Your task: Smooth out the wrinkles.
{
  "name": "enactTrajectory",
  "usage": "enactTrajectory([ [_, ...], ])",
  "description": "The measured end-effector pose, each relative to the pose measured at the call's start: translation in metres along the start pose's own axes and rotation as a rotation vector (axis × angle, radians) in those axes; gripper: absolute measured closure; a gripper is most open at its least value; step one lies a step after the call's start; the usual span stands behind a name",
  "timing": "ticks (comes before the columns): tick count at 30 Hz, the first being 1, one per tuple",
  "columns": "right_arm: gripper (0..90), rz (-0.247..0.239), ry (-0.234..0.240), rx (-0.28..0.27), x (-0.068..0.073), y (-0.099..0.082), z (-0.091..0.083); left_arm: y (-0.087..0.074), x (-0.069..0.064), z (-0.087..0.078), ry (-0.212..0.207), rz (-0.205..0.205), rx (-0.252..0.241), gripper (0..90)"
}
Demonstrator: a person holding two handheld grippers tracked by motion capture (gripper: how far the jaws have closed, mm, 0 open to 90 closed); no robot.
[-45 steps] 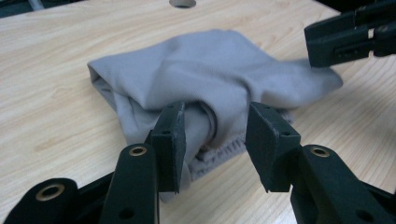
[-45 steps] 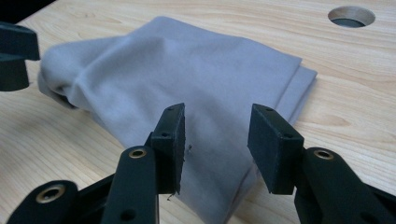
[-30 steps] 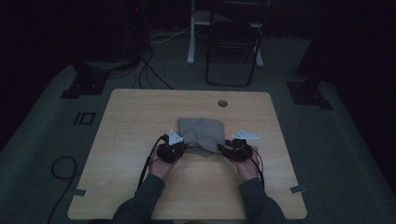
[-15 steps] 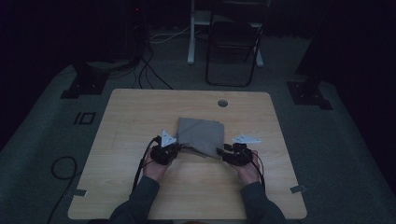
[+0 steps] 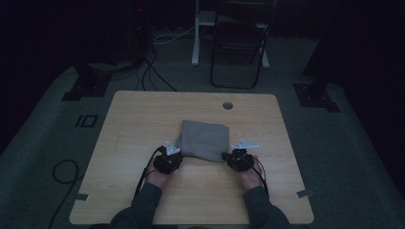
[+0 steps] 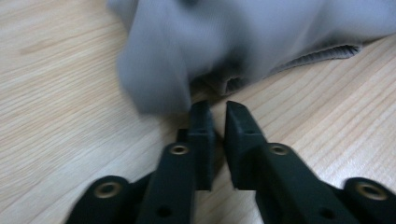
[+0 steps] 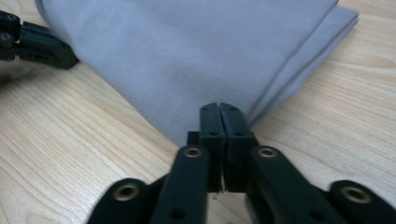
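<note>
Folded grey cloth [image 5: 204, 140] lying flat near the middle of the wooden table [image 5: 138, 119], slightly toward the person's side, stacked layers showing along one edge in the right gripper view [image 7: 299, 70].

Left gripper [image 5: 168, 160] at the cloth's near left corner, held in the person's left hand [image 5: 160, 175]. In the left gripper view [image 6: 218, 112] jaws stand narrowly apart, a slim gap between the tips, having just been opening a little; nothing between them. Tips just short of a rumpled, blurred fold of cloth [image 6: 159, 79], resting close over bare wood.

Right gripper [image 5: 237, 158] at the near right corner, in the right hand [image 5: 249, 175]. In the right gripper view [image 7: 219, 109] jaws pressed together, having just closed; tips set right at the cloth's near edge. Fabric caught between the pads or not: cannot tell, the closed tips hide the spot. Left gripper's black jaw tip [image 7: 42, 44] visible far off at the opposite corner.

Round cable hole [image 5: 228, 105] in the table beyond the cloth. Black folding chair [image 5: 239, 43] on the carpet behind the table.
</note>
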State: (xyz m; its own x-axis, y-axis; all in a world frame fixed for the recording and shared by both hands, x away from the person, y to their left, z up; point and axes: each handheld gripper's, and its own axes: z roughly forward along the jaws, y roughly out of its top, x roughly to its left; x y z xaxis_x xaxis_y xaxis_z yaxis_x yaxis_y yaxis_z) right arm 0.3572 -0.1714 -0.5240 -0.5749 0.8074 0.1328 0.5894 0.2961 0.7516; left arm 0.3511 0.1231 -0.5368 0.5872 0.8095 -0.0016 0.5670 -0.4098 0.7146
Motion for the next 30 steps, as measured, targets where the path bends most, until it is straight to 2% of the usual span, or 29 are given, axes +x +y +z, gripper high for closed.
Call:
enactTrajectory([
  [4, 74.5, 0.012, 0.001, -0.032, -0.005, 0.0, -0.005, -0.002, 0.004, -0.011, 0.007, 0.002, -0.023, 73.7],
  [8, 68.2, 0.037, -0.008, -0.048, -0.012, -0.001, -0.009, -0.004, 0.009, -0.019, 0.034, 0.003, -0.051, 70.1],
  [14, 64.3, 0.062, -0.016, -0.054, -0.019, -0.003, -0.013, -0.01, 0.017, -0.028, 0.064, -0.008, -0.081, 66.4],
  [18, 63.3, 0.064, -0.018, -0.063, -0.02, -0.003, -0.014, -0.014, 0.024, -0.03, 0.103, -0.019, -0.088, 64.3],
  [26, 57.7, 0.065, -0.057, -0.063, -0.025, -0.004, -0.017, -0.025, 0.043, -0.031, 0.135, -0.104, -0.105, 59.0],
  [30, 55.2, 0.086, -0.083, -0.063, -0.03, -0.005, -0.019, -0.029, 0.051, -0.03, 0.143, -0.145, -0.107, 58.3],
])
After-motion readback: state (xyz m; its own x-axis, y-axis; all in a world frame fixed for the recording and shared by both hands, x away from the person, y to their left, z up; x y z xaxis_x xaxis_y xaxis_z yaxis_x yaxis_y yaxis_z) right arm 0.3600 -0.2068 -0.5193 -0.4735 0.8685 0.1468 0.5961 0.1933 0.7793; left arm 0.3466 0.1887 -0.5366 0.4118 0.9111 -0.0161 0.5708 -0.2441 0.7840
